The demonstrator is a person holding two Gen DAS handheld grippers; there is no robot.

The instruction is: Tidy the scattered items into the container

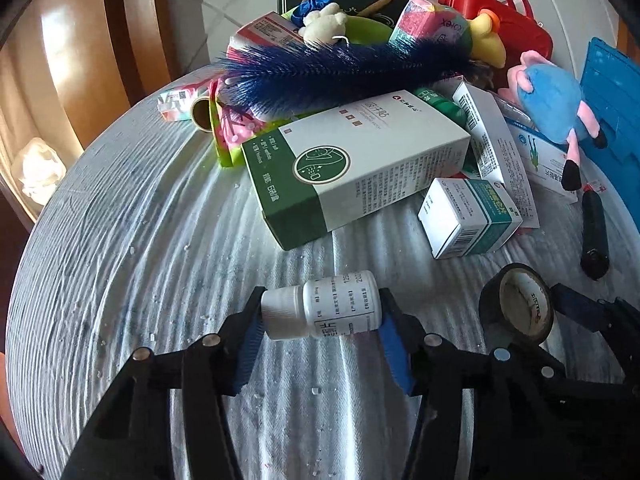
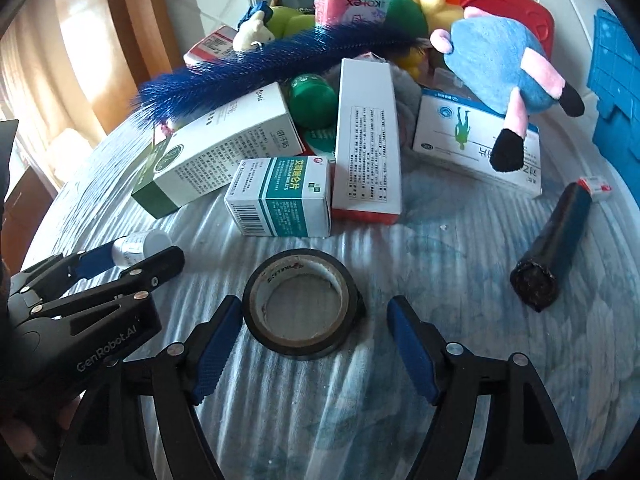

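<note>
The near half of the table (image 1: 120, 280) is bare cloth from 6 round to 9 o'clock, giving open passage. At 12 o'clock a heap blocks the way: the green-and-white box (image 1: 352, 168), the teal-striped box (image 2: 280, 196) and the tall white box (image 2: 366, 140), with the blue brush (image 1: 340, 68) lying across the top. At 3 o'clock the dark cylinder (image 2: 556, 248) lies on open cloth, well apart from the tape roll (image 2: 300, 306). The left gripper (image 2: 132, 254) crowds 9 o'clock beside the tape roll.
</note>
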